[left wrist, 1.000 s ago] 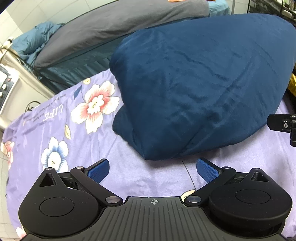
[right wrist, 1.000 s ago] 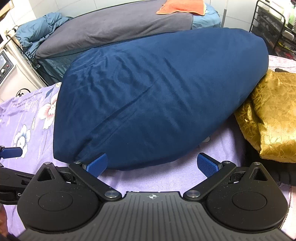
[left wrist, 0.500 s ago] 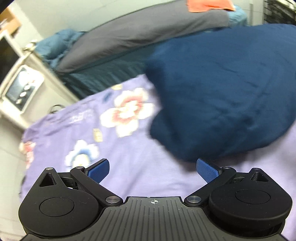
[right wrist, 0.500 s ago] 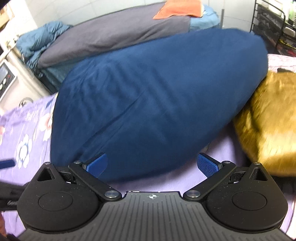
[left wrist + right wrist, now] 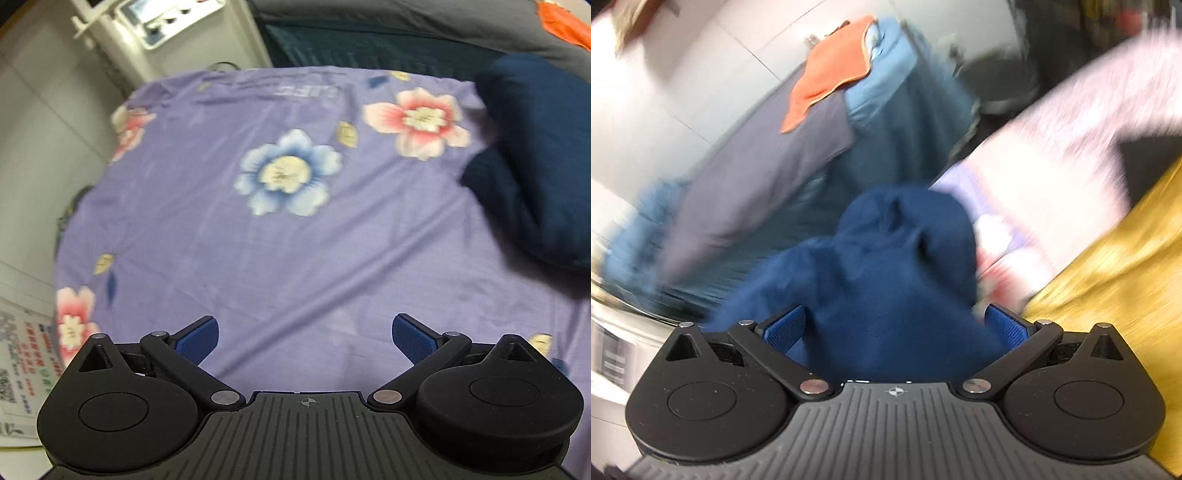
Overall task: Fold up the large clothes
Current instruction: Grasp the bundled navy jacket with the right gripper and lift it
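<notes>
Navy garment: bunched between the right gripper fingers, spread wide (blurred view).
Left gripper: level, fingers apart, beside garment.

Floral purple bedsheet, white tiled wall
</notes>
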`<state>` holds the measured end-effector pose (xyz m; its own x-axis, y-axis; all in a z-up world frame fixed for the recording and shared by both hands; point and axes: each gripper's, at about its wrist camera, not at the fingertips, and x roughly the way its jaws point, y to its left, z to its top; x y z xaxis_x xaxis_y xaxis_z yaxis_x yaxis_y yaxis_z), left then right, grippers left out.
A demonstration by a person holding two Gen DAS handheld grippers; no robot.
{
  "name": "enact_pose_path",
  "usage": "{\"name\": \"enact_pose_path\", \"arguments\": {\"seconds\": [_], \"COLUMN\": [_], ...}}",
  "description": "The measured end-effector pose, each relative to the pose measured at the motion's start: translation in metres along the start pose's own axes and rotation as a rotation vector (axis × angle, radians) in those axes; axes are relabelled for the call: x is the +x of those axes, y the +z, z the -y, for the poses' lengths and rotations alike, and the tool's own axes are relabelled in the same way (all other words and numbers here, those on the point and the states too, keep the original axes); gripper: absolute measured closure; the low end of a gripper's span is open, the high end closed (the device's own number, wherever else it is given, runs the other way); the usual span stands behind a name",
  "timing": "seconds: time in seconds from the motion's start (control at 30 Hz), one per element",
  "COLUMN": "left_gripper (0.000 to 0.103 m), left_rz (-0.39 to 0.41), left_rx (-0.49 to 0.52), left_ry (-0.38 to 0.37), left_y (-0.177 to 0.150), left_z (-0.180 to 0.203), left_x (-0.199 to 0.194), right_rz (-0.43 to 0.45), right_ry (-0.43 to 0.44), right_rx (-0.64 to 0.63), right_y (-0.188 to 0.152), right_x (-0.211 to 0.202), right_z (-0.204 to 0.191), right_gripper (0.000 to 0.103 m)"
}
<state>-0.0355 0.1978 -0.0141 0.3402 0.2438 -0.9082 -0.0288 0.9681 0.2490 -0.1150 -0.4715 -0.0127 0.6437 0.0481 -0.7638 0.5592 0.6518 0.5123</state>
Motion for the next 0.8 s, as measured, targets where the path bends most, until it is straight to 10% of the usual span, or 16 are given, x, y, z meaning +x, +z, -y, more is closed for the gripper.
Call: {"name": "enact_pose_path", "arguments": {"seconds": [0.17,0.47,0.8], "left_gripper": [0.0,0.0,0.0], "left_rz": [0.071,0.371,0.316], "left_rx": [0.157,0.026,0.047], "left_ry": [-0.053,-0.225,-0.355], "left_y": [0.009,0.065,0.026], "left_z": [0.05,0.019,0.009], "left_x": [-0.019,-0.105,-0.099], "right_rz": [0.037,-0.04,-0.382], "right_ry": [0.033,0.45,0.4], "right_rx": [-0.303,-0.852,-1.192], "right_y": [-0.054,-0.204,-0.43], "right_x": [-0.002,-0.076,-0.052], "right_z": [-0.065,-0.236,-0.272], "right_gripper": [0.057,0.065,0.053]}}
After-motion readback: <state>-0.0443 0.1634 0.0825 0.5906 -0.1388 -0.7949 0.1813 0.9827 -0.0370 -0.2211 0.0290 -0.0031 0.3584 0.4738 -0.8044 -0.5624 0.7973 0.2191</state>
